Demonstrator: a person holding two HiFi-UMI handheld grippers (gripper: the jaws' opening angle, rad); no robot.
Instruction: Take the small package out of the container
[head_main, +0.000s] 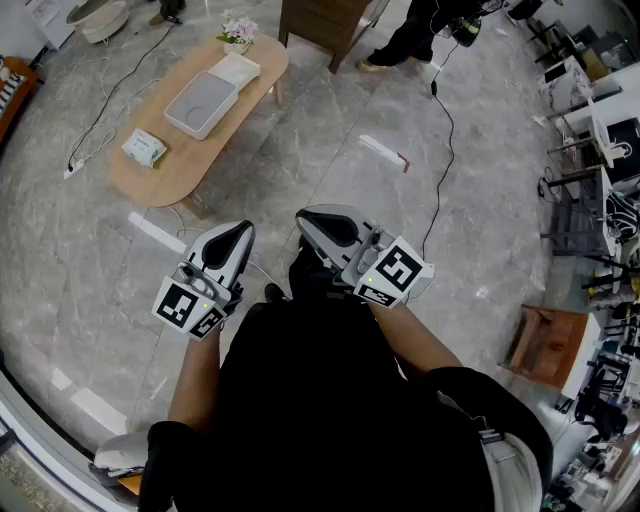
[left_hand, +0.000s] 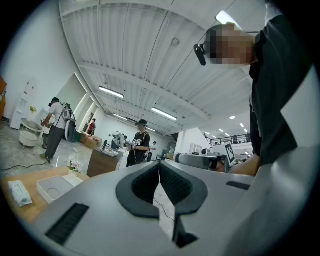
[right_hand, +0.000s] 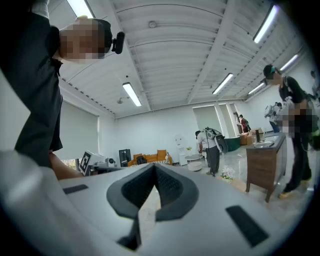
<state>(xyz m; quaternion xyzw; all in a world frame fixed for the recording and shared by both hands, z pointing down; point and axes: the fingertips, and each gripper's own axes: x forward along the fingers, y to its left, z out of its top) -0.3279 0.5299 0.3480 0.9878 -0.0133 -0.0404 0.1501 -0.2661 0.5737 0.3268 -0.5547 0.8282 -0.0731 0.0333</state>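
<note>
A white rectangular container stands on the oval wooden table at the upper left of the head view, far from both grippers. A small white-and-green package lies on the table top just outside the container, nearer to me. The left gripper view shows the same container and package low at the left. I hold my left gripper and right gripper close to my body above the floor. Both are shut, with nothing between the left gripper's or the right gripper's pads.
A small flower pot and a flat white box stand at the table's far end. A wooden cabinet stands beyond it, with people nearby. A black cable and a white strip lie on the marble floor. Shelves and a wooden stool line the right.
</note>
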